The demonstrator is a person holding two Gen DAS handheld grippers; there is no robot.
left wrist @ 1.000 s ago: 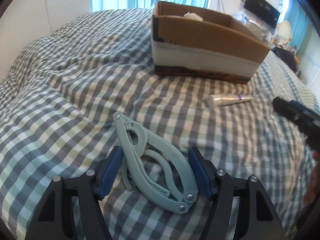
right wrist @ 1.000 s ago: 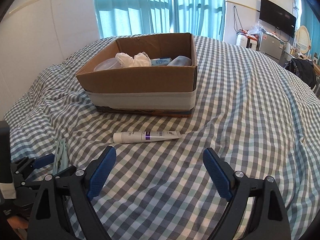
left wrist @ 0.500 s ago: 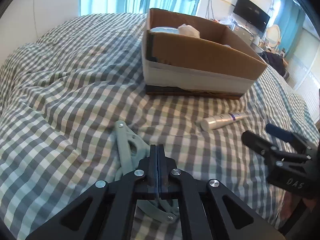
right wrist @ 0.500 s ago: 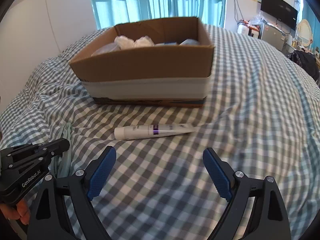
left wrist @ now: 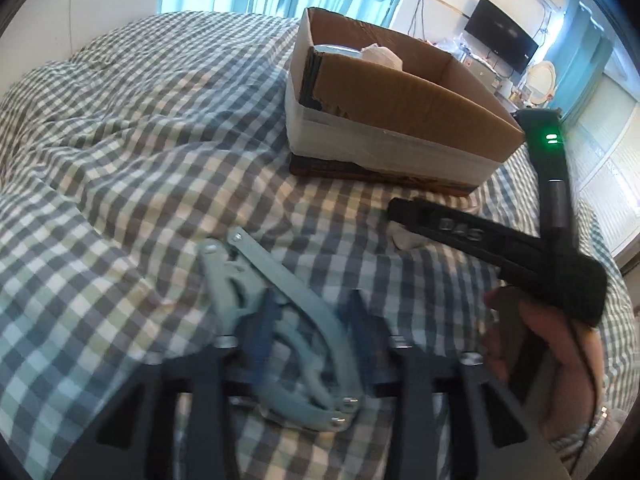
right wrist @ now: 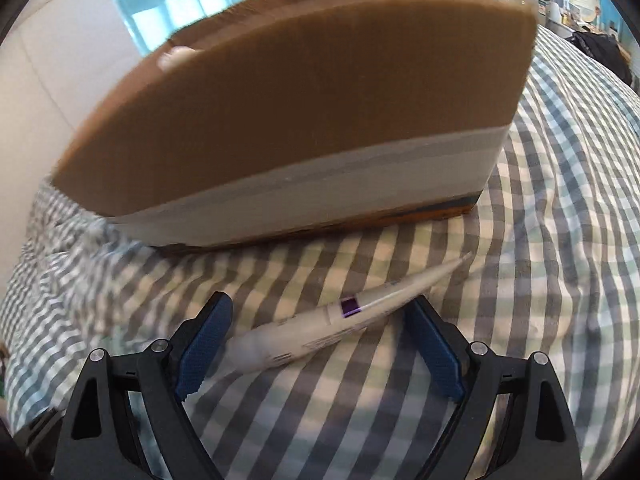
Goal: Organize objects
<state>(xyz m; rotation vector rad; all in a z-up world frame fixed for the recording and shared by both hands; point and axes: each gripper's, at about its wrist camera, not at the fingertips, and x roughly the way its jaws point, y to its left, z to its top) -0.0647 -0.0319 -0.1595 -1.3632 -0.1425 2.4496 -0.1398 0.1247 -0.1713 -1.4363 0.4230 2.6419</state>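
Observation:
A pale green plastic clamp tool (left wrist: 276,312) lies on the checked bedspread. My left gripper (left wrist: 308,336) is open, blurred, with its fingers on either side of the tool. A white tube with a purple band (right wrist: 340,316) lies on the bedspread in front of the cardboard box (right wrist: 304,92). My right gripper (right wrist: 316,336) is open and low over the bed, with the tube lying between its blue pads (right wrist: 204,336). In the left wrist view the right gripper (left wrist: 472,236) covers most of the tube (left wrist: 404,240). The box (left wrist: 400,96) holds white items.
The checked bedspread (left wrist: 140,140) has folds at the left. Teal curtains, a wall TV (left wrist: 500,36) and a cluttered desk are behind the bed. The person's hand (left wrist: 552,340) holds the right gripper's handle.
My left gripper, shut half a second ago, has opened around the green tool. My right gripper has moved forward and down, so the tube now lies between its pads, close to the box.

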